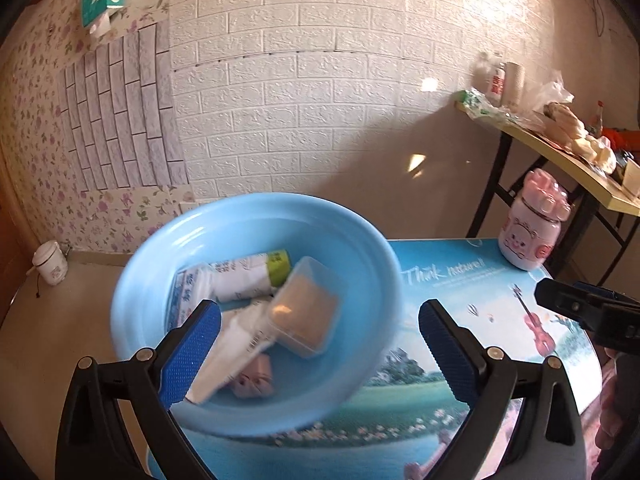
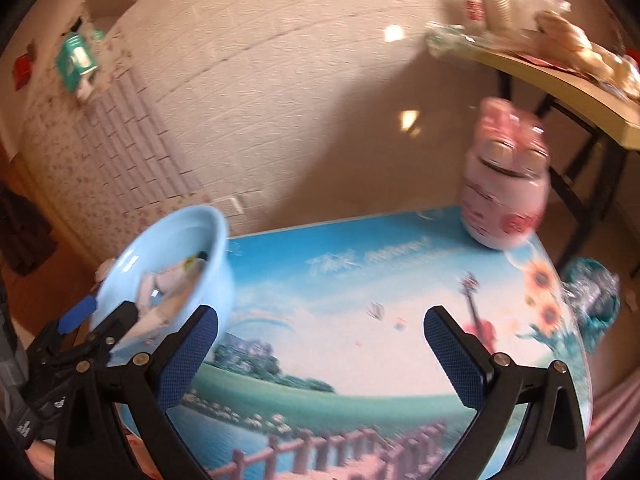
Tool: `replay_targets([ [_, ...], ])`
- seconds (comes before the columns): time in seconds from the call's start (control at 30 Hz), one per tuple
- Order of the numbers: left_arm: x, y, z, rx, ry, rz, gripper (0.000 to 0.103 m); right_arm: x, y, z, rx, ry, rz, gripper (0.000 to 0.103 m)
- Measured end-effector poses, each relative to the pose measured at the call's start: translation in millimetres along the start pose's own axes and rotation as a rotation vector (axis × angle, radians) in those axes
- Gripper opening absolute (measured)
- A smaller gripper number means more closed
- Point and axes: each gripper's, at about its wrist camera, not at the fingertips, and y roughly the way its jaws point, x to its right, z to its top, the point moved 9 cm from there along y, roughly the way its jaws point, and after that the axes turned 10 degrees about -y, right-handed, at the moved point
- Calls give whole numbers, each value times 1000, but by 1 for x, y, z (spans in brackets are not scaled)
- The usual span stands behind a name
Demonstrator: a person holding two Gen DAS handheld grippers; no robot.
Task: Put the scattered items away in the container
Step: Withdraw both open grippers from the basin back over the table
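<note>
Currently, the left hand-held gripper (image 1: 319,320) is standing spread wide, its blue knurled pads (image 1: 192,354) framing the basin and gripping nothing. The round, glossy light-blue plastic basin (image 1: 360,256) is sitting at centre-left of the left wrist view, on the left part of the desk (image 1: 460,300), which is wearing a smooth printed landscape mat. Lying inside the basin are a white tube with a green band (image 1: 248,276), a square clear plastic box with tan contents (image 1: 306,308), a flat white packet (image 1: 236,344) and a small pink item (image 1: 256,378), all overlapping. The right hand-held gripper (image 2: 321,326) is likewise standing released over bare mat, lower centre of its view. A squat pink cartoon-face jar (image 2: 502,188) is standing upright at the desk's far right corner, well apart from the basin. The right view is blurring noticeably.
</note>
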Motion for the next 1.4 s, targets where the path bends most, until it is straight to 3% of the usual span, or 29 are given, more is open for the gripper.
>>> replay_targets([
  [0.33, 24, -30, -13, -2, 39, -21, 101, -5, -33, -14, 8, -24, 0, 103],
  [0.63, 29, -43, -14, -20, 29, -16, 101, -7, -43, -29, -43, -25, -37, 103],
  [1.4, 24, -56, -5, 8, 19, -12, 103, -23, -47, -18, -6, -67, -25, 103],
])
